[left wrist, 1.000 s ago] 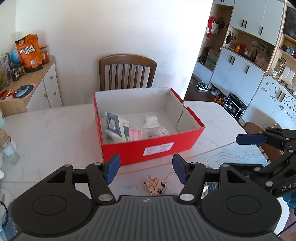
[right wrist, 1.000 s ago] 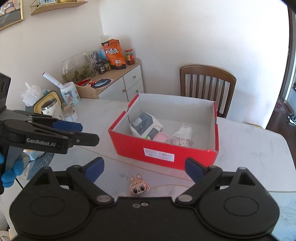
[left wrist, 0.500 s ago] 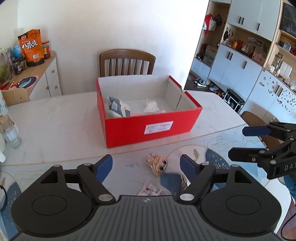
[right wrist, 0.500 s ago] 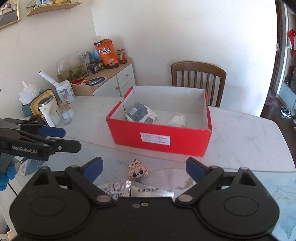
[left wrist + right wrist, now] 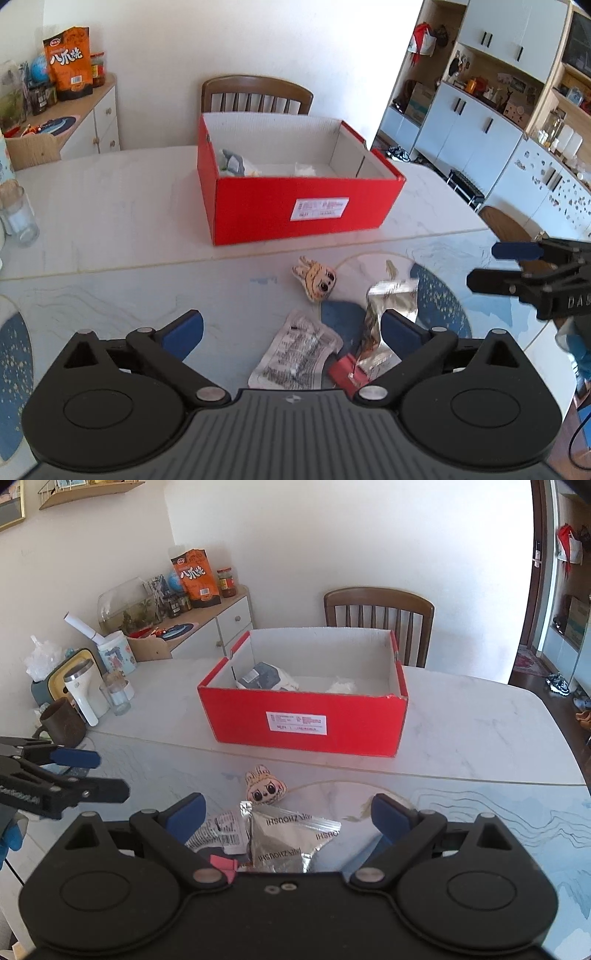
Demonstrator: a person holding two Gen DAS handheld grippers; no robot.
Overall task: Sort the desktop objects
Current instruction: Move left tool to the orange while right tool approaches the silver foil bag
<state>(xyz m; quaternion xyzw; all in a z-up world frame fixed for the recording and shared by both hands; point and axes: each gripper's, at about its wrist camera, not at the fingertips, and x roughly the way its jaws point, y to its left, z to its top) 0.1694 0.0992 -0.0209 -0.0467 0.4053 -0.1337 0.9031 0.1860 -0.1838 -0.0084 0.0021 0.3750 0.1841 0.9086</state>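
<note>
White marble table carries red box, plush toy, wrappers.

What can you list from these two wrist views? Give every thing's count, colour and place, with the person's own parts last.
Box: one, red, table centre, holding packets.
Plush toy head: one, beige, before the box.
Silver packet: one, nearest the right gripper.
White printed packet: one, beside the silver one.
Red wrapper: one, under the packets.
Chair: one, brown, behind the table.
Snack bag: one, orange, on the sideboard.
Left gripper: black with blue pads, opening, empty.
Right gripper: same colours, open, empty.
</note>
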